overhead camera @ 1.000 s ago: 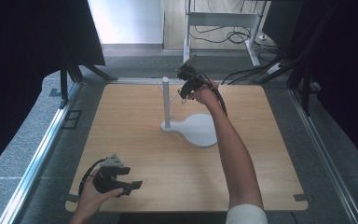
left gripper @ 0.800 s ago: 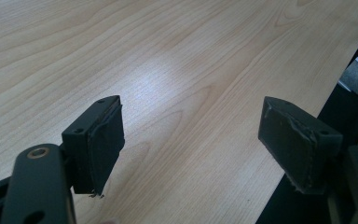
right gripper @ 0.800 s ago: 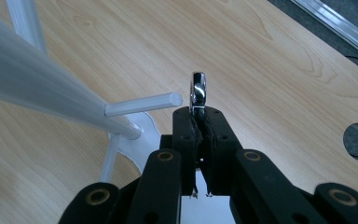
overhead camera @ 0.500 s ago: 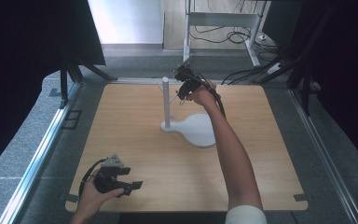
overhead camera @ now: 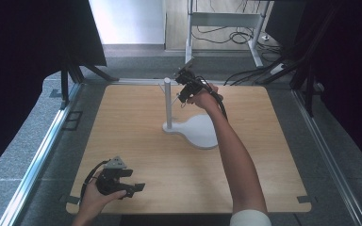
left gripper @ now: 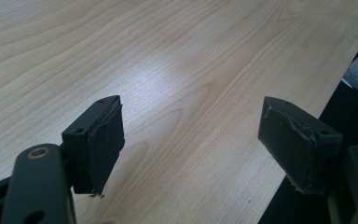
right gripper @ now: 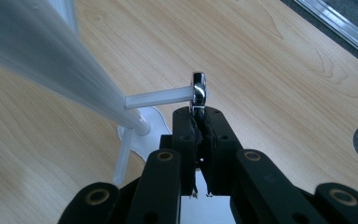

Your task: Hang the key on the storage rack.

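Both grippers black: left gripper [overhead camera: 139, 187] w/ grey triangular plate on top, black cable, worn pads [left gripper: 103, 140]; right gripper [right gripper: 199, 114] w/ brass-ringed pivot holes. White sleeve [overhead camera: 250, 218], bottom of frame.

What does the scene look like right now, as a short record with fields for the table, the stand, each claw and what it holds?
table: light wooden table, seen from above
stand: white stand, an upright post on a flat white base, with a thin side peg
right claw: right claw shut on a shiny metal ring, held at the tip of the peg, beside the post's top
ring on peg: cannot tell whether it is threaded on
left claw: left claw open, nothing between its pads, low over the table's near left corner
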Demonstrator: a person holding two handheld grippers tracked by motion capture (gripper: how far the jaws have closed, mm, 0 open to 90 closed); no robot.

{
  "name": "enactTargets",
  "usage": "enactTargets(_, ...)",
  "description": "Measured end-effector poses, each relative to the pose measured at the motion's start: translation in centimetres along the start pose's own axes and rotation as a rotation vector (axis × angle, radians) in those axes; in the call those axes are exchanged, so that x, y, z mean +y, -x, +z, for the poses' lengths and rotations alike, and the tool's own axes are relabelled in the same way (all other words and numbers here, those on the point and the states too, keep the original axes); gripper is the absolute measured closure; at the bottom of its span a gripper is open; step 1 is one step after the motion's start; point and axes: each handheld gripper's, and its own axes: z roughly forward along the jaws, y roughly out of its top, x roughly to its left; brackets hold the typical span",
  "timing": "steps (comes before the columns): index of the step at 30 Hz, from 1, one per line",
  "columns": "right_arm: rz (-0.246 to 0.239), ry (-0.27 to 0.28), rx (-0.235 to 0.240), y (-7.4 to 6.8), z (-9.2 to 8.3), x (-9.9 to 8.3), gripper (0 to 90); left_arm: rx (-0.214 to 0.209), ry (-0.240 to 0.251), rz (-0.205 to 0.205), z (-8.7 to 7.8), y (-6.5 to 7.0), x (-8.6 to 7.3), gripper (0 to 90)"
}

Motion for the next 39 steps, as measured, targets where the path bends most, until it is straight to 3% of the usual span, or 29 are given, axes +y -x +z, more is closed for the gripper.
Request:
enactTargets(7,-0.012,0.003,0.033,-0.6,-0.1,-0.3,77.2,0.000,-0.001,0.000,0.1,0.0,0.0,22.9)
enactTargets(19,-0.003,0.061,0.039,-0.7,-1.8,-1.1,62.5,0.002,-0.009,0.005,0.3,0.2,0.1,22.9)
enactTargets(22,0.011,0.094,0.038,-0.5,-2.3,-2.4,56.5,0.006,-0.010,0.005,0.3,0.2,0.1,22.9)
enactTargets(28,0.024,0.141,0.064,0.0,-3.0,-5.1,54.2,0.012,-0.018,0.010,0.4,0.3,0.1,22.9)
enactTargets(39,0.024,0.175,0.073,-0.1,-4.0,-10.9,52.1,0.019,-0.039,0.017,0.9,0.6,0.2,22.9)
